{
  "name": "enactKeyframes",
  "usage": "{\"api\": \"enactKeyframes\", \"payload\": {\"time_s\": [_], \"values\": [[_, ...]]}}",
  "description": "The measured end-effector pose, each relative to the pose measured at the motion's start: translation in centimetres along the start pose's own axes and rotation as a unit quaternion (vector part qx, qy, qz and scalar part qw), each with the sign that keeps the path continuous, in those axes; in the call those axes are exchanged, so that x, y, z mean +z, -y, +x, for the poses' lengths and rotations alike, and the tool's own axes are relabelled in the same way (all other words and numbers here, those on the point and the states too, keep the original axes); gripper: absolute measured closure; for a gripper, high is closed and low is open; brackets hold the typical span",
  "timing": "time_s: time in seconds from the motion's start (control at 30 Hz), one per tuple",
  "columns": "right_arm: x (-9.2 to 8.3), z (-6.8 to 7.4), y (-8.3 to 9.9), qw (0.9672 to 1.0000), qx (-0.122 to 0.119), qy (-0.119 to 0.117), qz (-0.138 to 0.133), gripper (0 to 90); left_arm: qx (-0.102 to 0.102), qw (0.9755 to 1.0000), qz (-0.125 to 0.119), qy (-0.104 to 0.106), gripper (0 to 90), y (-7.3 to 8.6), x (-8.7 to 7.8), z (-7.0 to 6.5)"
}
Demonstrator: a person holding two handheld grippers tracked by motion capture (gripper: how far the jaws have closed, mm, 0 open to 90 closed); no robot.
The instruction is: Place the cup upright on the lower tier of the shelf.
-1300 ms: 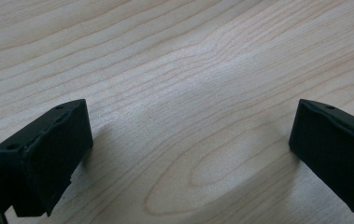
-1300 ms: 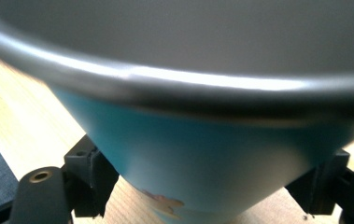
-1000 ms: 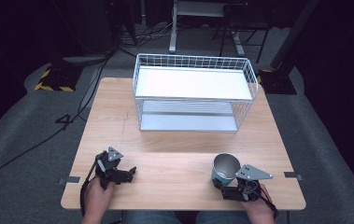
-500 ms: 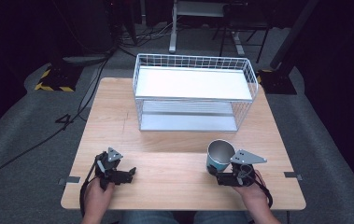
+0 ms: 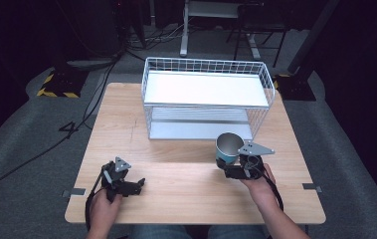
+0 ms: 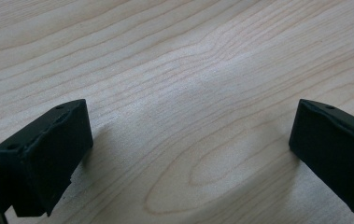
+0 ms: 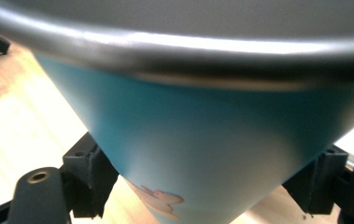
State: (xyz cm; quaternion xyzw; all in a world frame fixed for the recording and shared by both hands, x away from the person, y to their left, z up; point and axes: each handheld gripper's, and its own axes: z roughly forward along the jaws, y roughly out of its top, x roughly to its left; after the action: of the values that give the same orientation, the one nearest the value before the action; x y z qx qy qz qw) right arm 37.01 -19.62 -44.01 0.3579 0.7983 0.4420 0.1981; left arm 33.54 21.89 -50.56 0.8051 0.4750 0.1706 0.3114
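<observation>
A teal cup (image 5: 227, 147) with a metal rim is held upright above the table, just in front of the white wire rack (image 5: 207, 97). My right gripper (image 5: 232, 168) is shut on the cup's lower body. In the right gripper view the cup (image 7: 202, 135) fills the space between both black jaws, which press on its sides. My left gripper (image 5: 135, 186) rests low at the front left of the wooden table (image 5: 126, 129), open. In the left gripper view its jaws stand wide apart over bare wood (image 6: 188, 102), with nothing between them.
The wire rack has a white upper shelf (image 5: 203, 88) and a lower shelf (image 5: 198, 130) open toward me. Dark floor, cables and a yellow-black striped block (image 5: 56, 84) lie beyond the table's far edge.
My right gripper has carried the cup forward toward the rack and slightly up. The left gripper has stayed where it was.
</observation>
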Motion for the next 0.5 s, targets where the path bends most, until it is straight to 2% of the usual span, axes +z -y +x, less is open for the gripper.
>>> {"api": "enactKeyframes", "payload": {"time_s": [0.33, 0.5], "values": [[2.6, -0.6, -1.4, 0.9999, -0.003, 0.014, 0.004, 22.3, -0.004, 1.0, -0.002, 0.001, 0.0, 0.0, 0.1, 0.0], [3.8, -0.8, -2.4, 0.9998, -0.003, 0.019, -0.004, 22.3, -0.003, 1.0, -0.002, 0.001, 0.0, 0.0, 0.1, 0.0]]}}
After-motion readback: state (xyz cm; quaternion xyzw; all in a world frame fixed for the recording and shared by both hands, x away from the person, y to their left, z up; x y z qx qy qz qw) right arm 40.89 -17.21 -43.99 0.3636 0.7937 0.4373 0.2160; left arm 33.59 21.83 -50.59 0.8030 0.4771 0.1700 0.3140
